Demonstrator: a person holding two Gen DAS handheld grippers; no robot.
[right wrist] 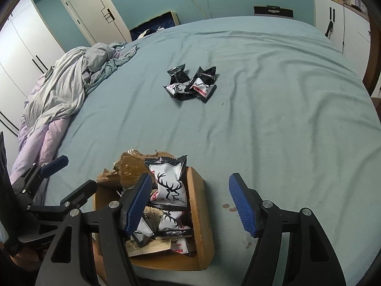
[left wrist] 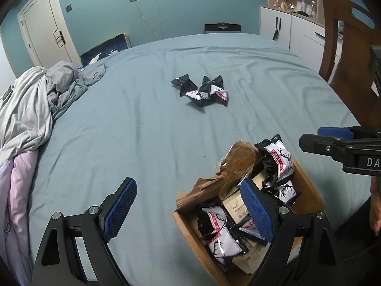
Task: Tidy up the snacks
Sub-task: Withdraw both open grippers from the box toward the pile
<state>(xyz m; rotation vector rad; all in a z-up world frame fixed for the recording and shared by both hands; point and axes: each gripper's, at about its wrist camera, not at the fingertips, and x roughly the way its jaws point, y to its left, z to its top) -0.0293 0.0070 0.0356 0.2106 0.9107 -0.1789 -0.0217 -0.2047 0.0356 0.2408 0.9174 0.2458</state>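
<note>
Right gripper [right wrist: 190, 202] sits jaws apart, empty, over the cardboard box [right wrist: 202, 214]; left gripper [left wrist: 188, 212] also wide, empty. Next target: loose packets [right wrist: 190, 84] at 12 o'clock; approach low, pinch one packet's crimped edge only.

Black-and-white packets [left wrist: 202, 91] with black antler prints and red strips lie on a teal sheet [right wrist: 262, 95]. The box [right wrist: 200, 205] is brown. Pads [right wrist: 138, 205] are blue, diamond-textured.

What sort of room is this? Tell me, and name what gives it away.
Most likely a bedroom in a home. A wide bed with a blue sheet fills the view, crumpled bedding lies along one edge, and a door and white cabinets stand by the walls.
</note>
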